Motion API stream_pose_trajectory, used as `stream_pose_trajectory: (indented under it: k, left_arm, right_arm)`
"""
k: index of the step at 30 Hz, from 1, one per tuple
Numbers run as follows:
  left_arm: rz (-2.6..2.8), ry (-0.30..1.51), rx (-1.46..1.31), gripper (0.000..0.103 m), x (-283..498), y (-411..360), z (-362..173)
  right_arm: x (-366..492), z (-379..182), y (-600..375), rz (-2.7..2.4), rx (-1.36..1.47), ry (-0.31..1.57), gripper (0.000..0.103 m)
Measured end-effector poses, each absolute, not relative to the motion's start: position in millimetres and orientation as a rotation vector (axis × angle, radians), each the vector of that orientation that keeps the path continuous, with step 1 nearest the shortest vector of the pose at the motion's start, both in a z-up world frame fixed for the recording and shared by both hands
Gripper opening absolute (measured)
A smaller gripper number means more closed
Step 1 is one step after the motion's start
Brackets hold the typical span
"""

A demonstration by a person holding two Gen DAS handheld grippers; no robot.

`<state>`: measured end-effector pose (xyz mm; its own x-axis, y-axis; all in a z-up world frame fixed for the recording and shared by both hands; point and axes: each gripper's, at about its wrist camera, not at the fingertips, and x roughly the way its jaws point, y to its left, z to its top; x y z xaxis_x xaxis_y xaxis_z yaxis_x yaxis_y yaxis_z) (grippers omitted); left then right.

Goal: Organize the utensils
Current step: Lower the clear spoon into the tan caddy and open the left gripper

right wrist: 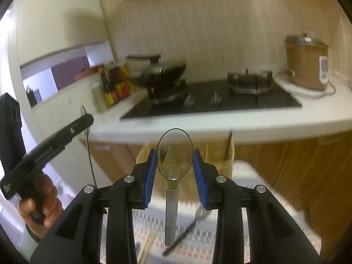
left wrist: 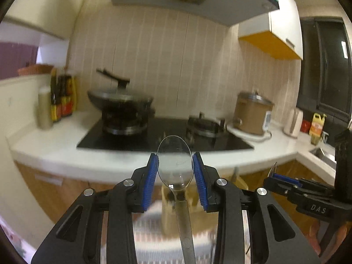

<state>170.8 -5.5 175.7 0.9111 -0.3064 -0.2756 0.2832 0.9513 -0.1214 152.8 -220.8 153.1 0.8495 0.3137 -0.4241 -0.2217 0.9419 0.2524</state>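
Two clear plastic spoons, one per gripper. Left gripper (left wrist: 175, 173): jaws partly closed, blue pads (left wrist: 151, 181) pinching the left spoon (left wrist: 175, 160) by the bowl edges at 3 and 9 o'clock, bowl tip toward 12, handle hanging to 6 over the patterned mat (left wrist: 154, 231). Right gripper (right wrist: 175, 171): same hold, pads pinching the right spoon (right wrist: 175, 156) across its bowl, handle dropping to 6. Both are held up in the air in front of the counter edge (left wrist: 110, 165), hob (left wrist: 154, 136) at 12. Beige holder (right wrist: 217, 154) w/ a dark utensil standing in it sits just behind the right spoon, toward 1 o'clock; chopsticks (right wrist: 149, 242) and a dark utensil (right wrist: 182, 235) lie on the mat below. A person's hand (right wrist: 41, 206) at 8 o'clock in the right view carries the left tool. Handling, my read: spoons v. light, thin, stiff but brittle-ish; smooth curved bowl = slippery, and a squeeze across the bowl rim could pop it out or flex it. Handle swings free, so it may pivot btwn pads. A better hold is prob. the flat handle near the neck; gentle pressure only.
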Motion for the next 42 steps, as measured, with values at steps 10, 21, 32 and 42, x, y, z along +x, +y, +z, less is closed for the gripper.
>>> stream_pose_trajectory:
  k: [10,21,32,42]
  left_arm:
    - [-0.272,0.163,-0.072,0.031,213.1,-31.2,182.0]
    - [-0.198,0.192,-0.122,0.032,265.3,-28.3,129.5]
    - [-0.222,0.258,-0.128,0.032,281.7,-22.3,98.5]
    - [-0.270,0.310,-0.115,0.048,266.1,-19.0,101.2]
  right_arm:
    - [208.6,188.8,-221.6,0.108,0.087,0.296,0.030]
    - [252.6,128.7,-227.6,0.006,0.028,0.335,0.030]
    - [259.3,101.4,-232.5,0.021,0.055,0.397,0.030]
    - [245.7,97.5,-233.9,0.069,0.113,0.484,0.031]
